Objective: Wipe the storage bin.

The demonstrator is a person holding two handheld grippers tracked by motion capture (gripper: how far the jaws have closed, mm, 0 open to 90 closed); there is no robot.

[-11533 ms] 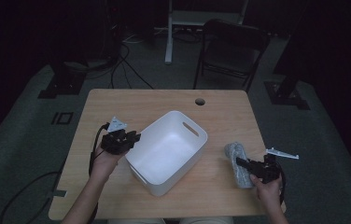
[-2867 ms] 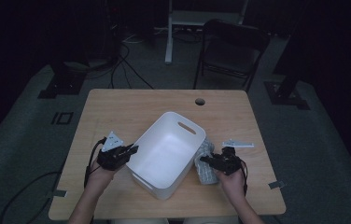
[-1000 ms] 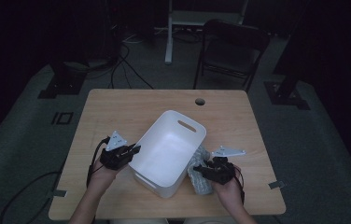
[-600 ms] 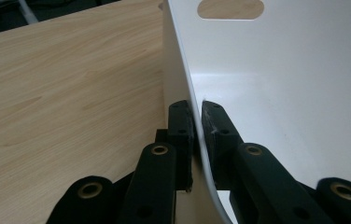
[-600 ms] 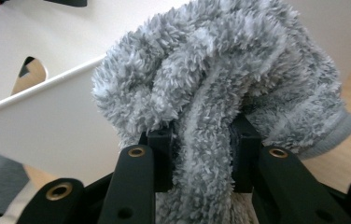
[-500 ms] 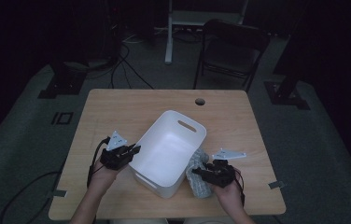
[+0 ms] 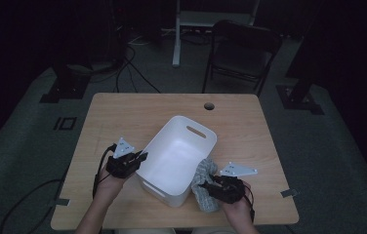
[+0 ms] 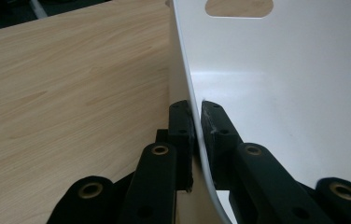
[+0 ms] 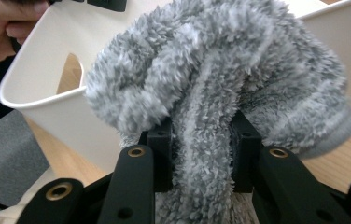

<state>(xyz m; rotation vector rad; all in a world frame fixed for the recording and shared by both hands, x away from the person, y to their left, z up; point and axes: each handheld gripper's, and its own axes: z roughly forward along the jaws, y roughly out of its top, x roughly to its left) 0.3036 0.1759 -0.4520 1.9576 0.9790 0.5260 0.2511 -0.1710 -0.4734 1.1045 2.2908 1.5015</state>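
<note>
Leftward since before, right tool (image 9: 200,156) clamps grey fuzzy sock (image 9: 220,84) beside bin (image 7: 172,161).

One white bin (image 7: 179,161), one grey fuzzy sock (image 7: 205,187), two grippers, one chair (image 7: 242,53).

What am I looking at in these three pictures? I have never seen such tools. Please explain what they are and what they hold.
A person sits at a wooden table and holds a hand tool with two black fingers in each hand. One picture is taken from above. The other two come from small cameras riding on each tool, looking along its fingers. On the table stands a white plastic bin. The left gripper pinches the bin's thin wall between its fingers. The right gripper squeezes a fluffy grey sock right beside the bin's outer wall, not inside it.
</note>
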